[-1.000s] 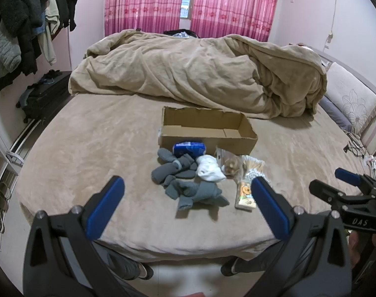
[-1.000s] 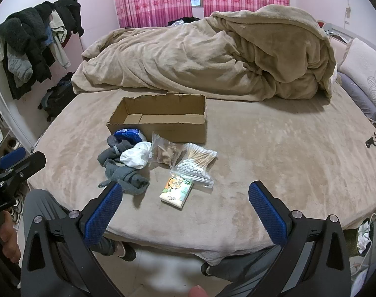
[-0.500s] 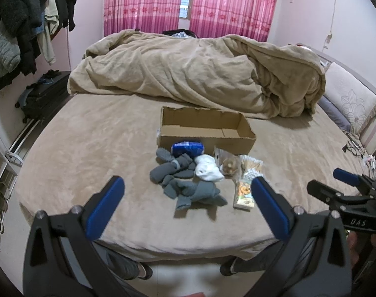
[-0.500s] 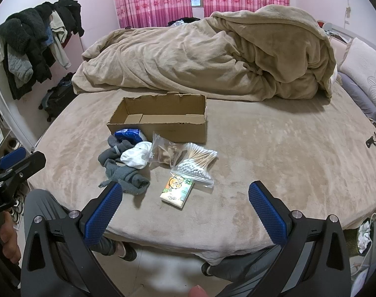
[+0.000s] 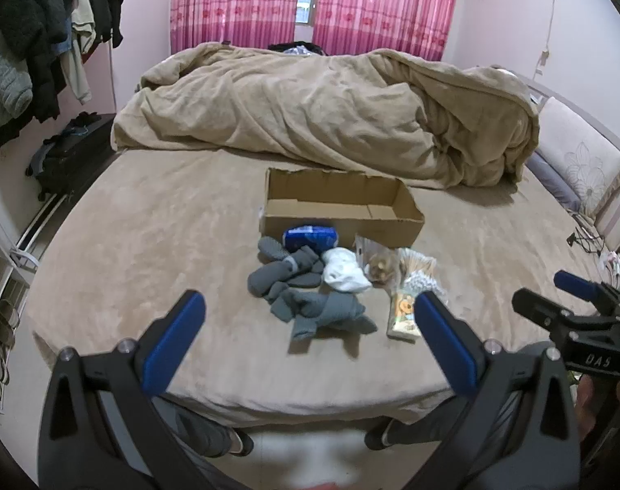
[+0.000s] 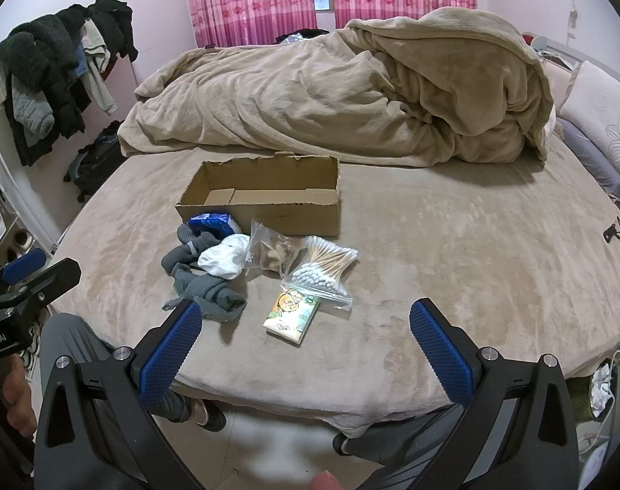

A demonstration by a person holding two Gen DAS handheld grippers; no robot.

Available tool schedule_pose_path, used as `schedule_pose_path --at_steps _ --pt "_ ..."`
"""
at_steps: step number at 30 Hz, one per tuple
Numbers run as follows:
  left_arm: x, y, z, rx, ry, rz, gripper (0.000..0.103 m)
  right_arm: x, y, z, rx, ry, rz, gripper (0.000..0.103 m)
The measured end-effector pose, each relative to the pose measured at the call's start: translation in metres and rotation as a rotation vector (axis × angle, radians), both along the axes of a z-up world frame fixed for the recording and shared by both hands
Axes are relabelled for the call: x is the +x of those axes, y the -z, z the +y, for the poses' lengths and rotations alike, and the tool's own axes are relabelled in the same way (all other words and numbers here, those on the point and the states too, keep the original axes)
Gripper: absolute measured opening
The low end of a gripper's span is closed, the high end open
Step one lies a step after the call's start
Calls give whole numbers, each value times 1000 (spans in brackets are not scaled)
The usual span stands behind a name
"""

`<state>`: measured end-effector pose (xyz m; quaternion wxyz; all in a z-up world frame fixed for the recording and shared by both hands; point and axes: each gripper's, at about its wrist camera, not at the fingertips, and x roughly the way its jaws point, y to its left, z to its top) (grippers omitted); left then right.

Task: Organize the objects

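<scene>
An open, empty cardboard box (image 5: 338, 208) (image 6: 265, 200) sits on the bed. In front of it lie a blue packet (image 5: 310, 237) (image 6: 212, 222), grey socks (image 5: 310, 302) (image 6: 205, 286), a white sock (image 5: 344, 273) (image 6: 224, 259), a bag of small items (image 5: 379, 263) (image 6: 271, 247), a bag of cotton swabs (image 6: 322, 267) and a tissue pack (image 5: 403, 316) (image 6: 291, 314). My left gripper (image 5: 307, 339) is open and empty, short of the socks. My right gripper (image 6: 301, 337) is open and empty, near the tissue pack.
A crumpled beige duvet (image 5: 330, 110) covers the far half of the bed (image 6: 452, 245). Clothes hang on a rack (image 5: 36, 53) at the left, with a dark suitcase (image 5: 61, 159) below. Pillows (image 6: 599, 118) lie at the right. Pink curtains (image 5: 310, 0) hang behind.
Both grippers stay open and almost still. The left view has shifted very slightly, with the objects sitting a touch farther left and higher.
</scene>
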<state>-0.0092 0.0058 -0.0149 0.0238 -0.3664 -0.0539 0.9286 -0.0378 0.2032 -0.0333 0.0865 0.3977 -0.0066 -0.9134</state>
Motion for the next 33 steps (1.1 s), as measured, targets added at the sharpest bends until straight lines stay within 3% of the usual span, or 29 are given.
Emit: schedule_pose_path --at_steps 33 --pt "-13 3 6 16 35 -11 103 -3 2 1 -2 3 -5 103"
